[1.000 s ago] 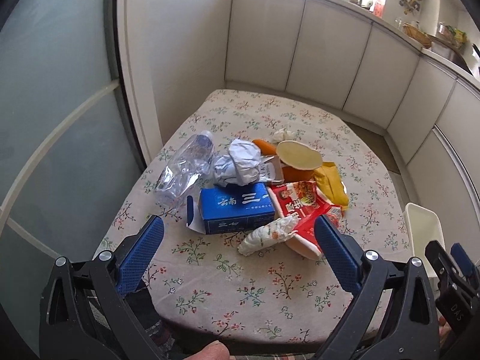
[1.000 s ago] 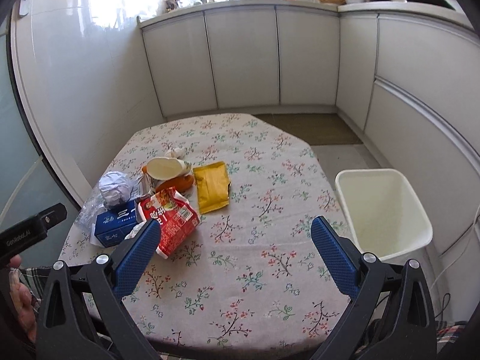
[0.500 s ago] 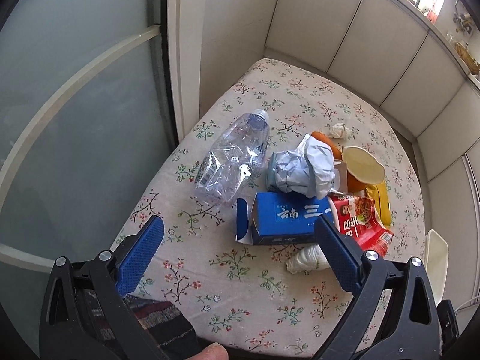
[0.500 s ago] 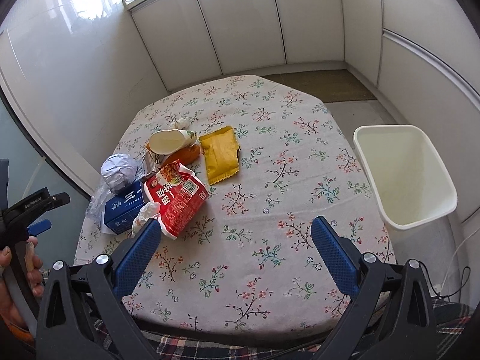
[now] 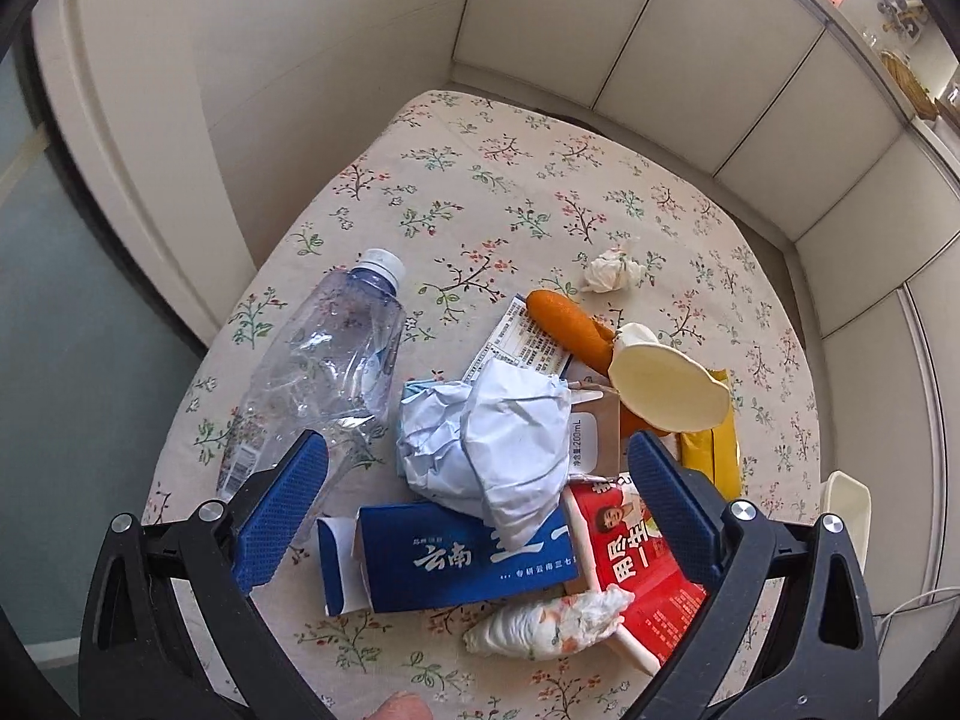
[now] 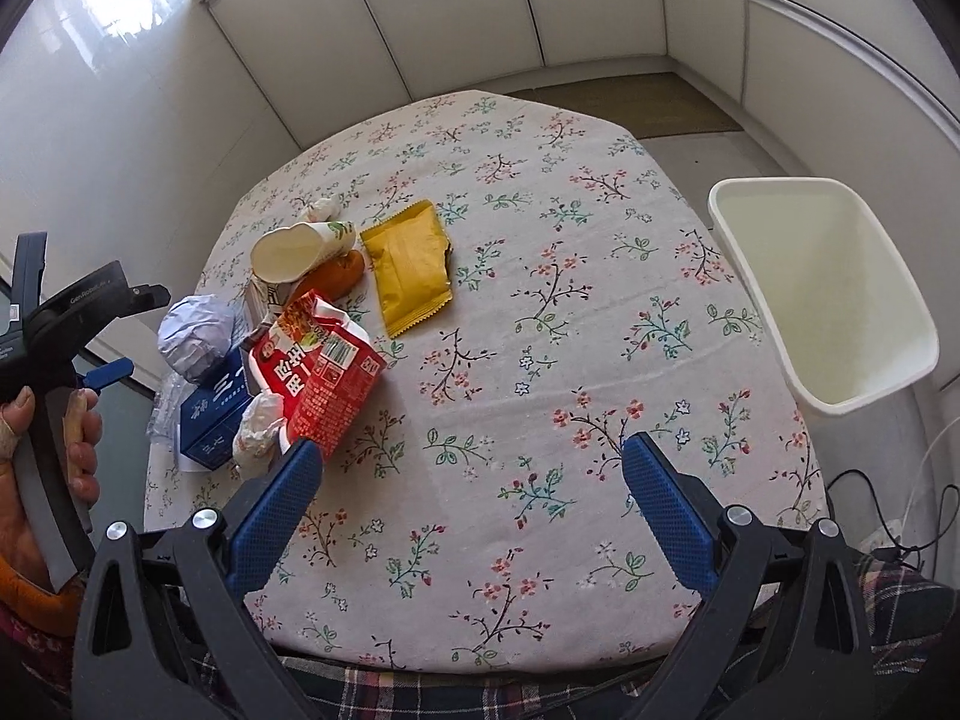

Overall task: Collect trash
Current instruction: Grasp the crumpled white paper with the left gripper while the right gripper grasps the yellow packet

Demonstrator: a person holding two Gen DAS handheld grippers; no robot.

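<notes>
Approach step, nothing collected: the left claw [image 5: 474, 510], jaws wide and empty, hovers above the crumpled paper wad [image 5: 486, 438] and blue carton [image 5: 468, 558] heaped on the desk [image 6: 540, 330]. The right claw [image 6: 468, 498] is likewise open, the white bin [image 6: 822, 294] beside the desk. Next, I judge: descend, close on one piece.

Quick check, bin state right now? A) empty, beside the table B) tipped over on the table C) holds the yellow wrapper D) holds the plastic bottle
A: the white bin stands off the table's edge with only bare walls and floor showing inside; the yellow wrapper and plastic bottle lie on the tablecloth.
</notes>
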